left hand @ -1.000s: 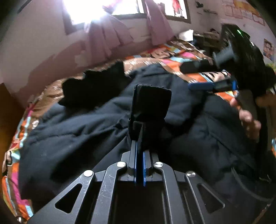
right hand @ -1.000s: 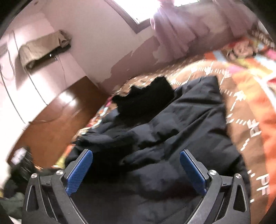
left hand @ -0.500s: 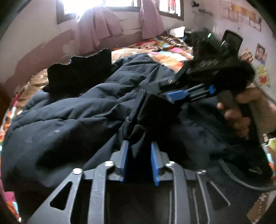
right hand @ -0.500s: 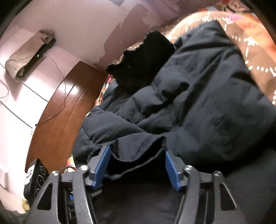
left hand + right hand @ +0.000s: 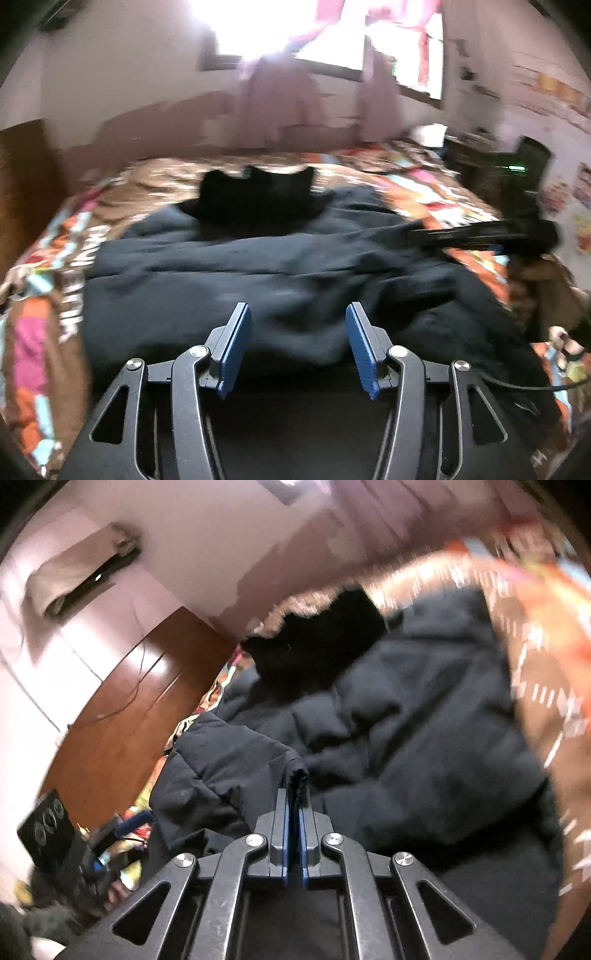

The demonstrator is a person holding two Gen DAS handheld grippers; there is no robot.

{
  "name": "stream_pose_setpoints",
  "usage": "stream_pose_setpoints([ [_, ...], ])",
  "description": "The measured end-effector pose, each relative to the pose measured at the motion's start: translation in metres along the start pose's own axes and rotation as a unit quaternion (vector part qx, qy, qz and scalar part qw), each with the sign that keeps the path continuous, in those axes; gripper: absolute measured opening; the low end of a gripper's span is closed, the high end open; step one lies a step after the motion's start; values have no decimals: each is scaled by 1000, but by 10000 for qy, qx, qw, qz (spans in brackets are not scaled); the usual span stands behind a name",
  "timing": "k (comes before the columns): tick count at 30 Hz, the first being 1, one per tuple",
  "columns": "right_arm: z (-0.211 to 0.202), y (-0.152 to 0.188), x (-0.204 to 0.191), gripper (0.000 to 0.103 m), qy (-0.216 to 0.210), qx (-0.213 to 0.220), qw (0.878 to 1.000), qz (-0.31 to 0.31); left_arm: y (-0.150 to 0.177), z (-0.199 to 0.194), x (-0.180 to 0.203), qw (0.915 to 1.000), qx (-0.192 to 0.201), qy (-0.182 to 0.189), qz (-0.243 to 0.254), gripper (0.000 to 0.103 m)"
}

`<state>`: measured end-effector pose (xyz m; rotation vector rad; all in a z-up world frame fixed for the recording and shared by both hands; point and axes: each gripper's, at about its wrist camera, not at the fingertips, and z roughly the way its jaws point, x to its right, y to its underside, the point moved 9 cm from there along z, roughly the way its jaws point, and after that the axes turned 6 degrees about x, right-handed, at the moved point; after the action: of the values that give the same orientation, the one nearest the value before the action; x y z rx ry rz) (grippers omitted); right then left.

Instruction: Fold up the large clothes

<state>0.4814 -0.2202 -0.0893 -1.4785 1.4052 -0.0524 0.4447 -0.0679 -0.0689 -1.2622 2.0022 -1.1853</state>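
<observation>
A large dark navy padded jacket (image 5: 258,273) with a black fur-trimmed hood (image 5: 255,195) lies spread on the bed. My left gripper (image 5: 299,332) is open and empty just above the jacket's near edge. My right gripper (image 5: 294,812) is shut on the jacket's sleeve cuff (image 5: 297,775), with a fold of dark fabric pinched between the blue pads. In the left wrist view the right gripper (image 5: 480,236) shows blurred at the right, over the jacket's right side. The jacket (image 5: 406,720) and hood (image 5: 317,638) also fill the right wrist view.
A colourful patterned bedspread (image 5: 44,295) covers the bed under the jacket. A wooden headboard (image 5: 122,709) stands at the left in the right wrist view. A window with pink curtains (image 5: 295,92) is on the far wall. Cluttered furniture (image 5: 480,155) stands at the right.
My left gripper opened, let go of the cuff and drew back. My right gripper closed on the cuff and now holds it.
</observation>
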Motion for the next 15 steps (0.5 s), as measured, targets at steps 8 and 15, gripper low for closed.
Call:
stream_pose_setpoints([
  [8, -42, -28, 14, 5, 841, 441, 9940, -550, -2, -4, -75, 9931, -63, -788, -866, 47],
  [15, -36, -23, 49, 8, 1283, 301, 9911, -186, 12, 29, -105, 9886, -445, -924, -1102, 47],
])
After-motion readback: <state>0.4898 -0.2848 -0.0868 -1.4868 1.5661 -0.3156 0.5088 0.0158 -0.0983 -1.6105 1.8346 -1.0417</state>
